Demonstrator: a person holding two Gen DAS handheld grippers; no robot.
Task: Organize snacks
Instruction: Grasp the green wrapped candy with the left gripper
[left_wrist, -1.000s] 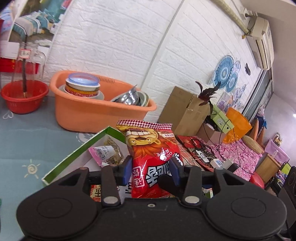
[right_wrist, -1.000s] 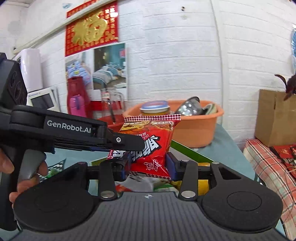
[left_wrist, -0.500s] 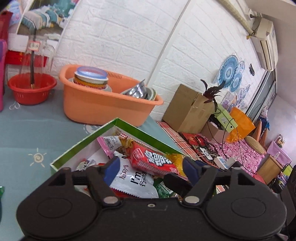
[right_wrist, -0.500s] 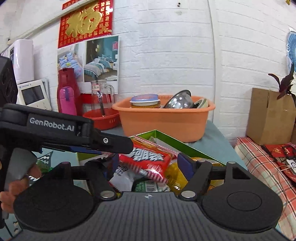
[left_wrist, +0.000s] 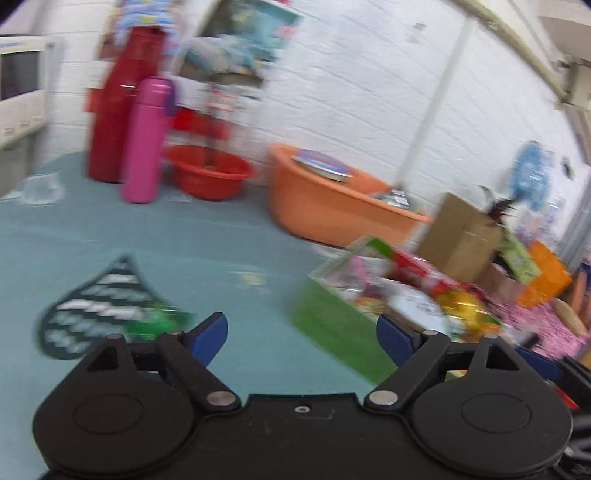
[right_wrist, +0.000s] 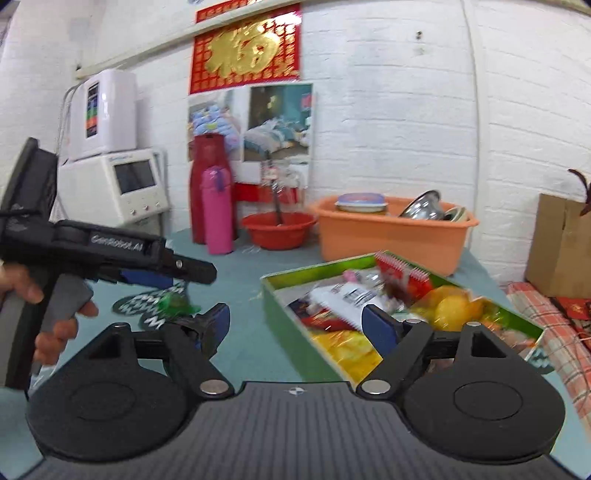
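Both your left gripper (left_wrist: 300, 338) and right gripper (right_wrist: 295, 319) gape empty; most snacks fill the green box (right_wrist: 284, 317), one green packet (right_wrist: 176, 302) remaining left of it.

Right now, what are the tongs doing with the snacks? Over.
Both tongs, left and right, open, empty. Red snack bag lying in green box. Green wrapper loose on table, nothing blocking.
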